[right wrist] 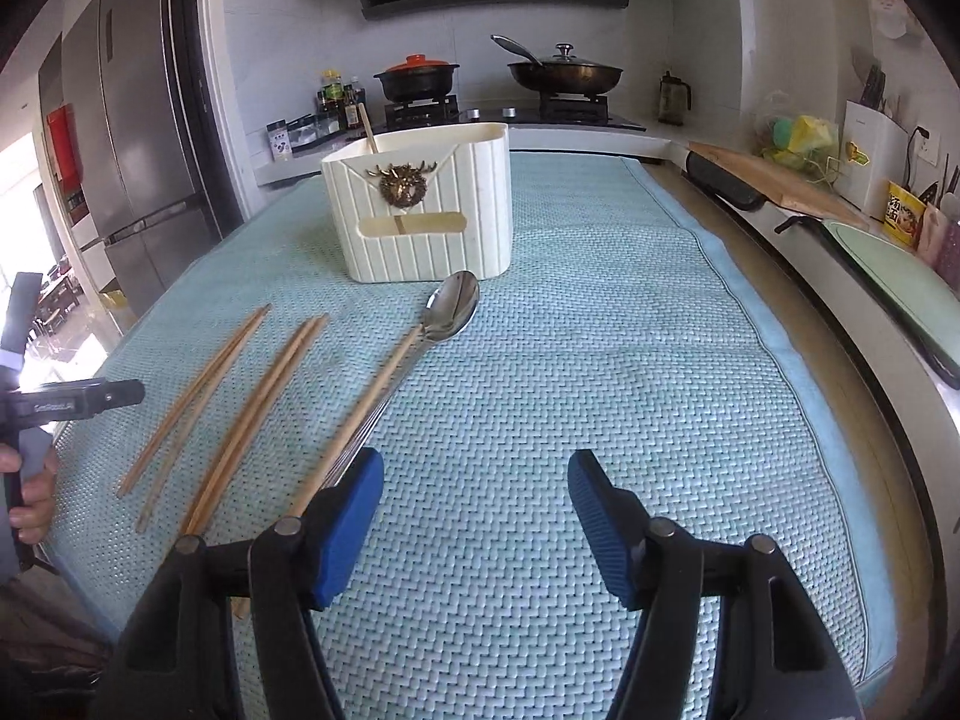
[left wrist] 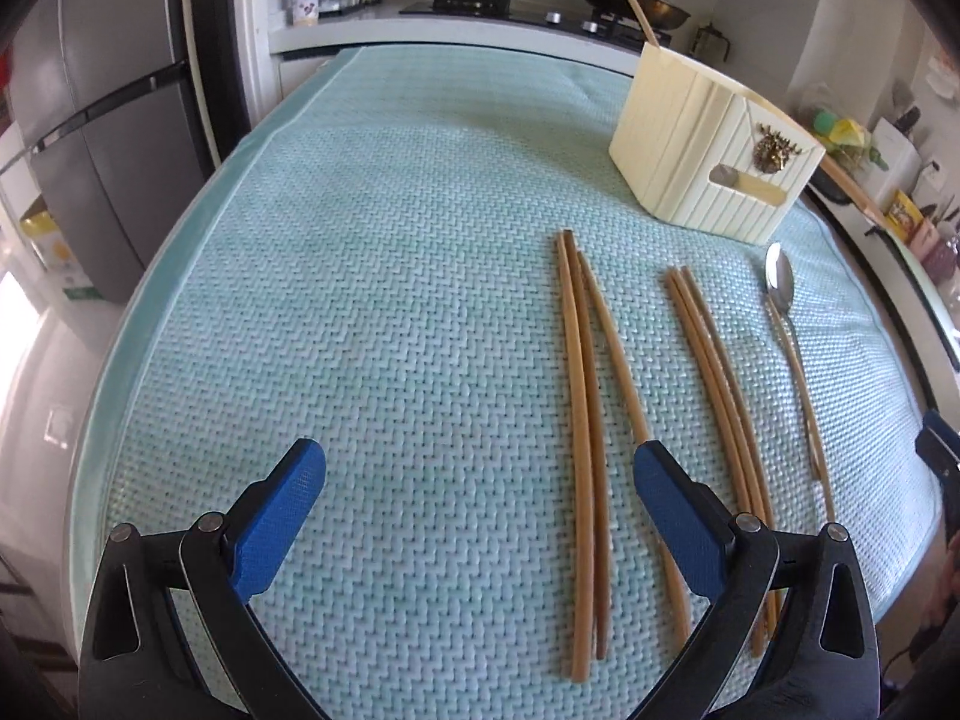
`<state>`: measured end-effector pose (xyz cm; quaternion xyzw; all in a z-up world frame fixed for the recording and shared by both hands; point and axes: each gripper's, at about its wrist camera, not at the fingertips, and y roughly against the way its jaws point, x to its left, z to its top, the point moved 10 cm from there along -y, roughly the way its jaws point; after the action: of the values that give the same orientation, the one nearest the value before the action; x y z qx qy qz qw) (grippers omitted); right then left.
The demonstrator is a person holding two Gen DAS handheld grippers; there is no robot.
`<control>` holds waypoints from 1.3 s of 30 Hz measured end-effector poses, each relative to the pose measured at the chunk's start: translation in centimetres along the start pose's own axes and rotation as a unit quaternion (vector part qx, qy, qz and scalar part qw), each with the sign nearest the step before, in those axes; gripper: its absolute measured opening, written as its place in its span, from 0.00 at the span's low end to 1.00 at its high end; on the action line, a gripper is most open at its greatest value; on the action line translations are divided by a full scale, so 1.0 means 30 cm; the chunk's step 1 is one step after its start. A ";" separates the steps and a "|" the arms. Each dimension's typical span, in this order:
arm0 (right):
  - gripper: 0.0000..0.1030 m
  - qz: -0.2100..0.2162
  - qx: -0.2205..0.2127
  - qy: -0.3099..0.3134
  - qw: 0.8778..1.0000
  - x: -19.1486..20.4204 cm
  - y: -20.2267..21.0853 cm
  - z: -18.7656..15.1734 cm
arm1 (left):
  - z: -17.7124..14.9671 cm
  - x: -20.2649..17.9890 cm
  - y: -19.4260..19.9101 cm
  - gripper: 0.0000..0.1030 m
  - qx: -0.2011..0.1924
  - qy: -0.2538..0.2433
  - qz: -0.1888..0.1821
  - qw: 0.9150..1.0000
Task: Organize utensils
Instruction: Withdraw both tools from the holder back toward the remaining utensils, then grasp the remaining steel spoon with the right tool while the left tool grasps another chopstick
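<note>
Several wooden chopsticks (left wrist: 585, 420) lie lengthwise on a light blue woven mat (left wrist: 372, 300), in two loose groups; they also show in the right wrist view (right wrist: 240, 414). A metal spoon (right wrist: 453, 306) with a chopstick beside it lies to their right, bowl toward a cream utensil holder (right wrist: 420, 222). The holder (left wrist: 714, 150) has one chopstick standing in it. My left gripper (left wrist: 480, 468) is open and empty, hovering over the near ends of the left chopstick group. My right gripper (right wrist: 477, 480) is open and empty, just right of the spoon's handle end.
A stove with a pot (right wrist: 417, 81) and a wok (right wrist: 564, 75) stands behind the table. A fridge (right wrist: 138, 138) is at the left. A wooden cutting board (right wrist: 774, 180) and counter clutter lie at the right. The left gripper's handle (right wrist: 72, 402) shows in the right wrist view.
</note>
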<state>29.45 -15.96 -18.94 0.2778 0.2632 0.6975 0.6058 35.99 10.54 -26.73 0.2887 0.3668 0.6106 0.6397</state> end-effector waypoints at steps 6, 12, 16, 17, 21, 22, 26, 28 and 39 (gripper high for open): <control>0.63 0.002 0.010 0.008 1.000 0.019 -0.006 -0.023 | 0.005 0.009 -0.089 0.99 0.017 -0.012 0.029 0.999; 0.63 0.000 0.013 0.006 1.000 0.016 -0.019 -0.012 | 0.013 0.007 -0.115 0.99 0.019 -0.032 0.045 0.998; 0.63 0.000 0.016 0.012 1.000 0.022 -0.034 -0.010 | 0.043 0.018 -0.132 0.99 0.020 -0.027 0.046 0.998; 0.63 0.001 0.019 0.012 1.000 0.023 -0.043 -0.010 | 0.050 0.020 -0.137 0.99 0.019 -0.026 0.047 0.998; 0.63 0.004 0.033 0.005 0.999 0.018 -0.103 -0.003 | 0.088 0.033 -0.165 0.99 0.015 -0.023 0.051 0.998; 0.63 0.005 0.036 -0.002 0.999 0.012 -0.121 0.003 | 0.098 0.032 -0.172 1.00 0.016 -0.024 0.052 0.998; 0.63 0.016 0.052 -0.023 0.998 -0.004 -0.198 0.043 | 0.132 0.038 -0.199 1.00 0.020 -0.025 0.052 0.998; 0.63 0.031 0.057 -0.031 0.997 0.000 -0.241 0.074 | 0.142 0.043 -0.207 1.00 0.021 -0.026 0.051 0.998; 0.63 0.066 0.089 -0.103 0.988 0.017 -0.504 0.255 | 0.155 0.049 -0.213 1.00 0.017 -0.030 0.049 0.998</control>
<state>45.37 -13.31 -24.14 0.4179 0.2417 0.6770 0.5555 43.44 11.80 -29.50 0.3354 0.3435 0.6256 0.6150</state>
